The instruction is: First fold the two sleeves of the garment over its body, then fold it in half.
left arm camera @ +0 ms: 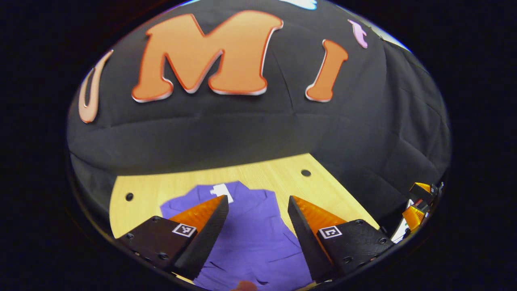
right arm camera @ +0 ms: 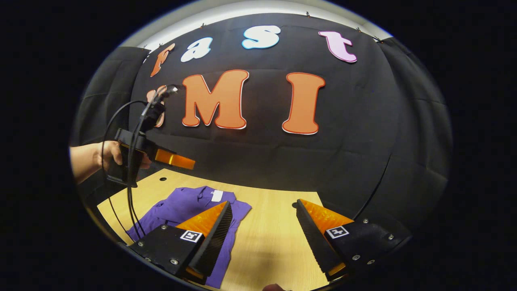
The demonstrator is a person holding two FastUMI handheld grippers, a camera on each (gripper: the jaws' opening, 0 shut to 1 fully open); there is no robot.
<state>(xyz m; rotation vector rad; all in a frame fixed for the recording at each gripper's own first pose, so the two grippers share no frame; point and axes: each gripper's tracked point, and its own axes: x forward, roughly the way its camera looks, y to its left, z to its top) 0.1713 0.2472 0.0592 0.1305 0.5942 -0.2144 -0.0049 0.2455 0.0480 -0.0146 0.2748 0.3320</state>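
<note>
The purple shirt (left arm camera: 250,234) lies flat on the light wooden table (left arm camera: 282,173), collar toward the booth wall, with a small white neck label (left arm camera: 222,190) showing at the collar. In the right gripper view the same shirt (right arm camera: 181,210) sits at the left part of the table (right arm camera: 266,226), and its near side reaches under that gripper's own left finger. The shape looks rather narrow, w/o sleeves spread out to the sides, so I judge the sleeves may be already folded over the body, but I cannot tell this for sure: the lower part of the shirt is hidden by the fingers.

The left gripper (left arm camera: 257,220) hangs above the shirt, fingers wide apart, nothing between them. The right gripper (right arm camera: 264,226) is also wide apart and holds nothing; it is over bare table, just beside the shirt's right edge. In the right gripper view the left gripper (right arm camera: 177,161) shows raised well above the table, held by a hand (right arm camera: 107,155), with a cable (right arm camera: 129,194) hanging from it down toward the shirt. In the left gripper view part of the right gripper (left arm camera: 420,202) shows at the far right edge.

Step in hand, as I judge: between folds, both grippers lifted and free. If the sleeves are done, the next move is the fold in half. It calls for both grippers to come down to one end of the shirt, e.g. the hem corners, pinch the cloth only, and carry that end over to the collar evenly, so the layers do not slide or bunch.
</note>
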